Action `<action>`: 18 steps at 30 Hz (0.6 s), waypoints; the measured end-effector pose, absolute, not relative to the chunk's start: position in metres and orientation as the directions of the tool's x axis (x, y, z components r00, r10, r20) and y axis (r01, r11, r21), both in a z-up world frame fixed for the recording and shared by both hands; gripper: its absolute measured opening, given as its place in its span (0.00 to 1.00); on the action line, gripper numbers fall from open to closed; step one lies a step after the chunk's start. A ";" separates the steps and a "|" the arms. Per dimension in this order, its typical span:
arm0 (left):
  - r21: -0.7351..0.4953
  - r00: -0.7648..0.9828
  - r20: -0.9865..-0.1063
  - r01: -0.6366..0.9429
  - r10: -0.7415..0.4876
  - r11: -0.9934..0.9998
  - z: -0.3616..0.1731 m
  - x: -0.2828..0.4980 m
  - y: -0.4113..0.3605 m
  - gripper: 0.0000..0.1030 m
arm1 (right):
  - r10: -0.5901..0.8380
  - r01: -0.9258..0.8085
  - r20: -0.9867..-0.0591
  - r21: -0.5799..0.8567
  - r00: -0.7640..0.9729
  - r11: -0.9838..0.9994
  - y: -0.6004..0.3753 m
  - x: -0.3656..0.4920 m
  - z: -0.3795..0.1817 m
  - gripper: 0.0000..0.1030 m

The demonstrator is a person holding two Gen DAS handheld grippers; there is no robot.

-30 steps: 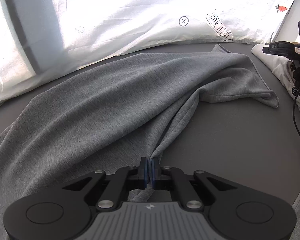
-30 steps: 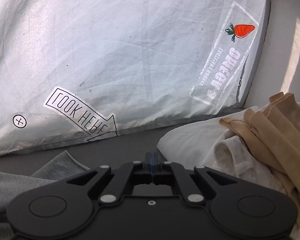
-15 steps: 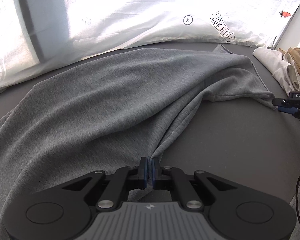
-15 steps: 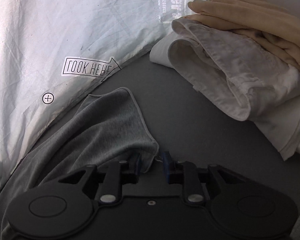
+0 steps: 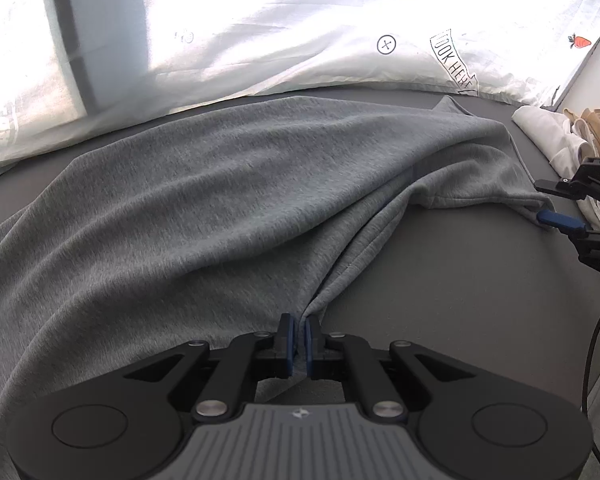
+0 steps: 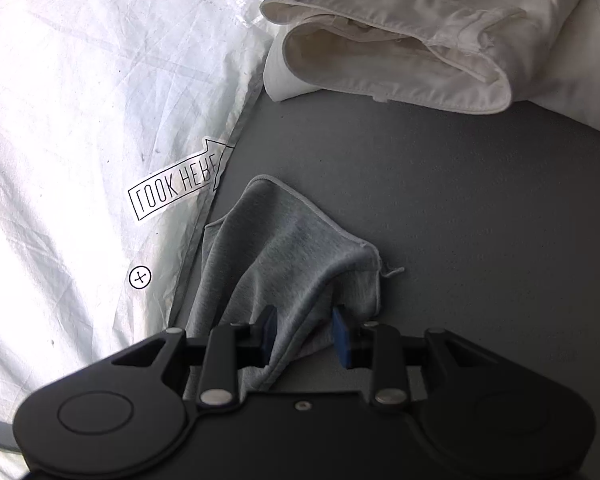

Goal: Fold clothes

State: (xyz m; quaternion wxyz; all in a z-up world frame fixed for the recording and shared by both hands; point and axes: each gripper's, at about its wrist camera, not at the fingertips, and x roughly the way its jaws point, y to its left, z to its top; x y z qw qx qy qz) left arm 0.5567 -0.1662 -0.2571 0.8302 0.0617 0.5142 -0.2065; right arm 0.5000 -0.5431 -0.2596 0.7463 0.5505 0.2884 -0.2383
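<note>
Grey knit garment (image 5: pixel 204 216) fills the middle and left of the left wrist view, spread in long folds over the dark grey table surface (image 5: pixel 460 300). At the bottom centre the left gripper (image 5: pixel 298 340) is clamped tight on a bunched edge of it, blue pads pressed against the cloth. At the right edge of that frame the right gripper (image 5: pixel 550 204) reaches in sideways at the garment's far corner, one finger above the hem and one blue pad below it.

Only the right wrist view shows that corner closely: the grey knit garment (image 6: pixel 284 256) rises as a peaked fold with a stitched hem and a loose thread. The right gripper (image 6: pixel 302 334) straddles it, jaws opening, cloth lying between the pads but not pinched. This view also shows the folded white shirt (image 6: pixel 400 40) in the upper right, seen only as a small pile in the other frame. White printed sheet (image 6: pixel 80 120) with a "LOOK HERE" arrow covers the left.
</note>
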 end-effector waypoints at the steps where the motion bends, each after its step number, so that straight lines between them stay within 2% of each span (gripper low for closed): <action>1: -0.110 0.386 -0.879 0.406 -0.280 0.907 -0.257 0.557 -0.166 0.07 | -0.040 0.685 -0.703 0.676 0.710 0.271 -0.545 0.504 -0.260 0.26; 3: -0.111 0.386 -0.879 0.406 -0.280 0.907 -0.257 0.557 -0.166 0.07 | -0.050 0.694 -0.709 0.670 0.704 0.263 -0.547 0.509 -0.260 0.23; 5: -0.112 0.386 -0.879 0.406 -0.281 0.907 -0.257 0.557 -0.165 0.06 | -0.087 0.707 -0.716 0.650 0.693 0.279 -0.549 0.512 -0.260 0.05; 6: -0.110 0.388 -0.878 0.408 -0.282 0.906 -0.256 0.556 -0.165 0.06 | -0.107 0.704 -0.710 0.644 0.696 0.301 -0.551 0.512 -0.257 0.03; 10: -0.123 0.396 -0.863 0.437 -0.313 0.891 -0.241 0.550 -0.160 0.04 | -0.210 0.657 -0.634 0.640 0.744 0.398 -0.561 0.502 -0.231 0.02; 13: -0.195 0.369 -0.839 0.484 -0.401 0.853 -0.221 0.541 -0.150 0.03 | -0.276 0.627 -0.573 0.610 0.772 0.484 -0.571 0.487 -0.201 0.02; 16: -0.233 0.310 -0.841 0.530 -0.442 0.815 -0.217 0.528 -0.150 0.03 | -0.310 0.648 -0.595 0.516 0.742 0.560 -0.573 0.480 -0.194 0.02; 18: -0.229 0.262 -0.863 0.561 -0.433 0.796 -0.226 0.519 -0.154 0.04 | -0.313 0.684 -0.667 0.410 0.676 0.603 -0.574 0.476 -0.206 0.02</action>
